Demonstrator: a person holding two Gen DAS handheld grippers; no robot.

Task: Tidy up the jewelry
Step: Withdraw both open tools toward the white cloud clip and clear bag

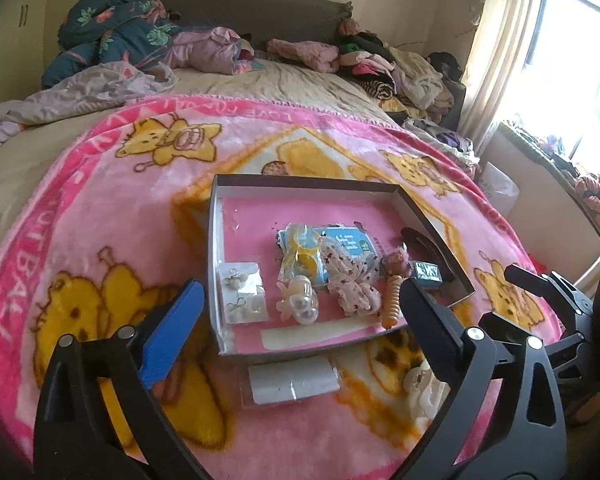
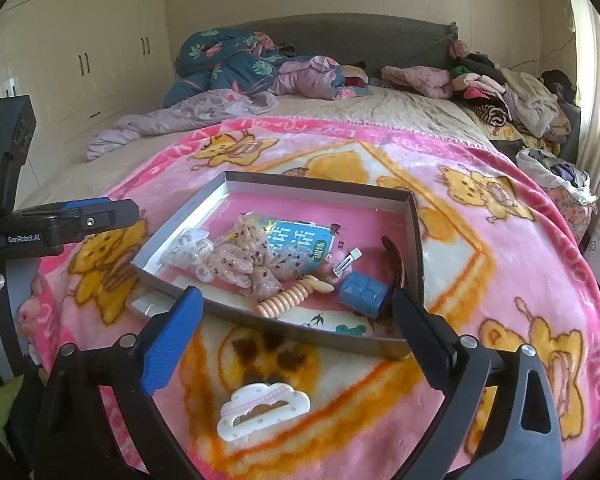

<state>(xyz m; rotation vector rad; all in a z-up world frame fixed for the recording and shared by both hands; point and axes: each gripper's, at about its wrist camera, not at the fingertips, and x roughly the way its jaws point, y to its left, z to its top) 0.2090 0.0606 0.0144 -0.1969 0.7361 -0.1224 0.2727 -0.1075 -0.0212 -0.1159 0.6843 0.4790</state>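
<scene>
A shallow grey box (image 1: 216, 240) (image 2: 414, 236) with a pink floor lies on the pink bear blanket. It holds an earring card (image 1: 244, 296), a pearl claw clip (image 1: 298, 300), a floral scrunchie (image 1: 352, 276) (image 2: 252, 268), an orange spiral tie (image 1: 394, 300) (image 2: 286, 300), a small blue box (image 2: 362, 294) and a dark hair clip (image 2: 394, 260). My left gripper (image 1: 300, 316) is open over the box's near edge, above a clear packet (image 1: 292, 384). My right gripper (image 2: 300, 320) is open, above a white cloud-shaped clip (image 2: 264, 410) on the blanket.
The blanket (image 1: 100, 200) covers the near end of a bed. Bedding and piled clothes (image 2: 500, 92) lie at the far end by the headboard. A window and curtain (image 1: 500, 40) are on the right, cupboards (image 2: 80, 60) on the left.
</scene>
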